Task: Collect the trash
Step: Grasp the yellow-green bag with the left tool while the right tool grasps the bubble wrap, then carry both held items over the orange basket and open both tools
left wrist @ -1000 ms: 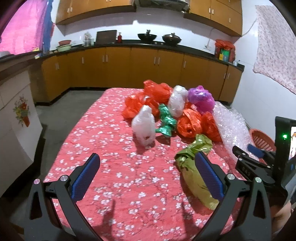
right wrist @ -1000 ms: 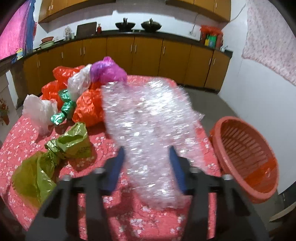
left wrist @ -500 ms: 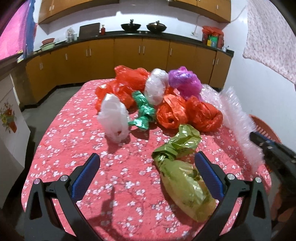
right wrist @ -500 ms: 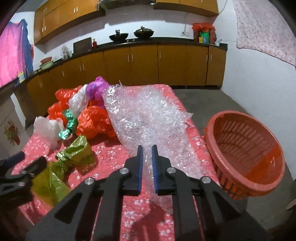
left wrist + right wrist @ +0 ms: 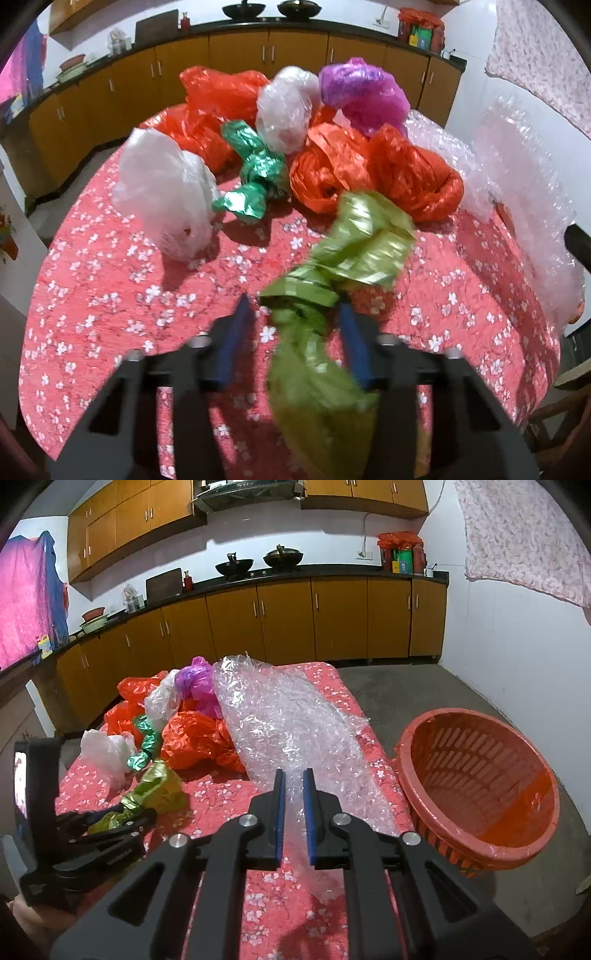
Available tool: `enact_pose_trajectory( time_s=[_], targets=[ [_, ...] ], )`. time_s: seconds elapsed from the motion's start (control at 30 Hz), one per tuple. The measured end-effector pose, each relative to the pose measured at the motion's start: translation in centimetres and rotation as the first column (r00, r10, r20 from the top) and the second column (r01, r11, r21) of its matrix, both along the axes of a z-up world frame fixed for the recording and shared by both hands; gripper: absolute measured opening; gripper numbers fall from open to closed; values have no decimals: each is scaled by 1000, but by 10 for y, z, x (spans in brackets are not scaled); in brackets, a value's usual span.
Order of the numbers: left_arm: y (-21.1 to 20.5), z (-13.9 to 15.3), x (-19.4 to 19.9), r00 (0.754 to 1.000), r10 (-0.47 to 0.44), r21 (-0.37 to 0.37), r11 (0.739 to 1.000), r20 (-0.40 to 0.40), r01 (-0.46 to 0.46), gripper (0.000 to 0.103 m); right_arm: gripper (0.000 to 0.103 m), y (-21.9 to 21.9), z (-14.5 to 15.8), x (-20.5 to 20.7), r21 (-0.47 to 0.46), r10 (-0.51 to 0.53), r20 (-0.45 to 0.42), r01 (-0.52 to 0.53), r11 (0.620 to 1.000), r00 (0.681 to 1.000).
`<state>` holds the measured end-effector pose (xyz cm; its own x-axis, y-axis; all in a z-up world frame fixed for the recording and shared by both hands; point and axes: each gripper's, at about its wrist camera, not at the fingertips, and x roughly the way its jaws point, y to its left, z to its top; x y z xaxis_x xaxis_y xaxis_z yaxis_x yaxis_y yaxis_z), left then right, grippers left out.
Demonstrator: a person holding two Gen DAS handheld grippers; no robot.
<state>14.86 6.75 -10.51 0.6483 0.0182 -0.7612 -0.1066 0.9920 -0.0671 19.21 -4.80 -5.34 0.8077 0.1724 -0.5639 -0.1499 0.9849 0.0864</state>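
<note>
Both hand-held grippers pinch crinkly plastic: left (image 5: 295, 314) a glossy olive bag (image 5: 343, 258), right (image 5: 294, 794) clear bubble wrap (image 5: 288, 723).

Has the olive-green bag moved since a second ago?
Yes. The olive-green bag now sits between the left gripper's fingers, its top lifted toward the orange bags.

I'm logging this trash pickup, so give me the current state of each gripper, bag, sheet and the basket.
left gripper: jaws closing around the green-yellow bag, grip unclear
green-yellow bag: crumpled, between the left jaws
right gripper: shut on the bubble wrap
bubble wrap: pinched at its near end, draped over the table
orange basket: empty, tilted beside the table
white bag: untouched on the table
</note>
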Motion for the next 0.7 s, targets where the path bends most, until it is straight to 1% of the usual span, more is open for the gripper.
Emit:
enact_pose_trajectory(
  time_s=[0.07,0.13,0.27,0.43,0.6,0.7],
  targets=[
    [-1,2,-4,1000,-8,-3,1000,13,8,30,11,-2,2,-1,3,-3,5,3,1000,1000],
    [-2,7,-9,999,-16,2,1000,36,16,28,11,-4,5,-2,8,-6,12,6,1000,1000],
    [-4,24,-19,996,-35,0,999,83,35,28,11,-11,11,-5,22,-17,26,16,1000,1000],
    [-12,53,-26,986,-81,-8,996,143,83,28,11,-21,20,-11,38,-31,52,30,999,998],
    [-36,75,-14,974,-132,-15,990,182,137,28,11,-37,28,-15,51,-59,77,55,997,995],
    [-51,84,-7,966,-166,-25,984,198,174,28,11,-54,33,-16,60,-93,90,88,994,992]
  ],
)
